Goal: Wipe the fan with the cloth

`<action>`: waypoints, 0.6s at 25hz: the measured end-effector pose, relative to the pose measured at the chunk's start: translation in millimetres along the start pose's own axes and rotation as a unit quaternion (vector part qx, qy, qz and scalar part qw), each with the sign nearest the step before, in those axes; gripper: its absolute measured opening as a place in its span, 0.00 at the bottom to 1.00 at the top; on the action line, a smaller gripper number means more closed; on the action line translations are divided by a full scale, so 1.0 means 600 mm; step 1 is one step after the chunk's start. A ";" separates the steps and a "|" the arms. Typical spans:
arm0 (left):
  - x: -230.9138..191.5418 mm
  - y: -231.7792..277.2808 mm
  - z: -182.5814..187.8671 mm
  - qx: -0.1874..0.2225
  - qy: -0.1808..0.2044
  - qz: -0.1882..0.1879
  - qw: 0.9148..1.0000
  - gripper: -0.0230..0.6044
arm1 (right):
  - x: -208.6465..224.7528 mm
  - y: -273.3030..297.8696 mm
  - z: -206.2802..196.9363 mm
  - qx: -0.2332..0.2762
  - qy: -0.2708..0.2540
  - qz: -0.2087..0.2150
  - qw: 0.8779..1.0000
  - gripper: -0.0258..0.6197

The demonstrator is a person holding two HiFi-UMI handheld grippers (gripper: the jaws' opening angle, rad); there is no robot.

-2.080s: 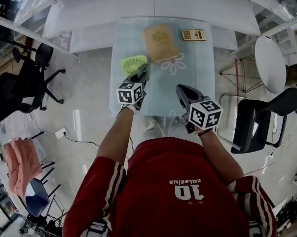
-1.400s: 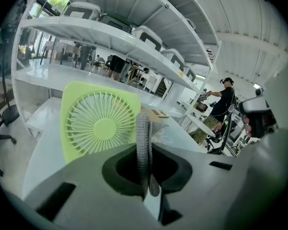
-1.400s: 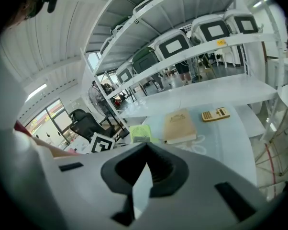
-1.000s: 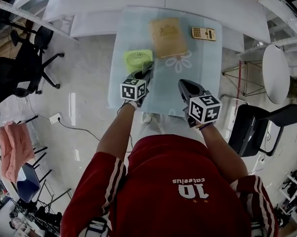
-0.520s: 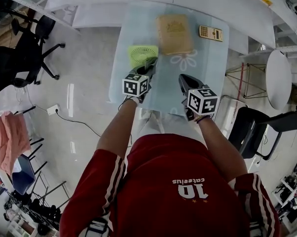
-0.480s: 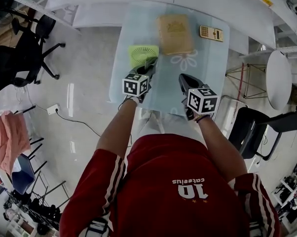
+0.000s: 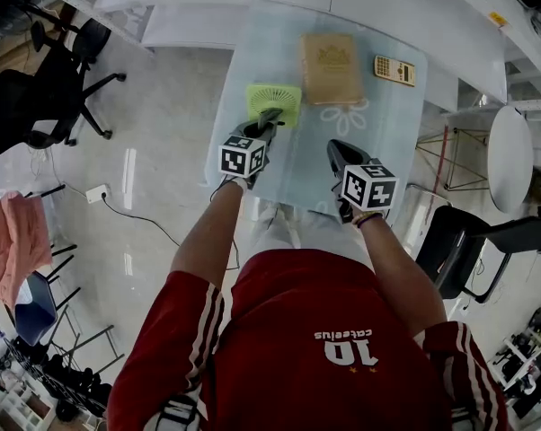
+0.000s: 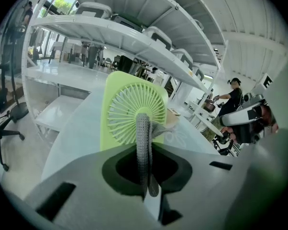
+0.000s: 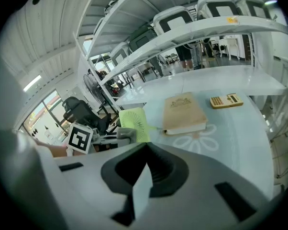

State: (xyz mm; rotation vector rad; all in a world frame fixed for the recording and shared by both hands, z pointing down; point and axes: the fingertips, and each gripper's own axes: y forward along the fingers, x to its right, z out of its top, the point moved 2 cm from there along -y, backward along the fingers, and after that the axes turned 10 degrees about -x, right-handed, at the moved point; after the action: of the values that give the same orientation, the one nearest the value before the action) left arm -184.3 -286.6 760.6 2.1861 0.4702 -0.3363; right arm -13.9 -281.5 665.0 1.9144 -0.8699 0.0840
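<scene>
- The left gripper (image 7: 269, 120)'s jaws pinch a grey cloth (image 8: 143, 147), held just in front of the fan (image 8: 134, 107)'s grille.
- The green fan stands upright on the glass surface (image 7: 387, 137), left of a book (image 7: 332, 57); a calculator (image 7: 394, 70) lies further right.
- The right gripper (image 7: 335, 148) hovers nearer the person, jaws closed on nothing.

fan (image 7: 273, 102) on counter (image 7: 389, 126), left side | book (image 7: 332, 67) right of and behind fan | calculator (image 7: 394, 70) right of book, apart | left hand-held gripper (image 7: 270, 117), cloth (image 8: 143, 145) in jaws, just before fan | right hand-held gripper (image 7: 336, 148) over counter's near edge
</scene>
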 end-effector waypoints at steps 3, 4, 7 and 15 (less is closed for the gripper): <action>-0.013 -0.011 0.000 0.006 -0.006 0.008 1.000 0.08 | -0.008 -0.001 -0.001 0.000 -0.002 0.002 1.000 0.05; -0.017 -0.015 0.000 0.007 -0.007 0.010 1.000 0.08 | -0.011 -0.001 -0.002 0.000 -0.002 0.002 1.000 0.05; -0.033 -0.027 0.000 0.015 -0.019 0.019 1.000 0.08 | -0.016 -0.002 -0.004 -0.001 -0.002 0.003 1.000 0.05; -0.067 -0.058 -0.003 0.026 -0.032 0.040 0.998 0.08 | -0.024 -0.004 0.000 0.005 -0.004 0.002 1.000 0.05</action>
State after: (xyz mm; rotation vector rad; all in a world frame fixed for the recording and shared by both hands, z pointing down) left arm -235.6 -274.2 753.4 2.2310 0.3415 -0.3773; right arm -23.0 -273.4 657.2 1.9235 -0.8799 0.0838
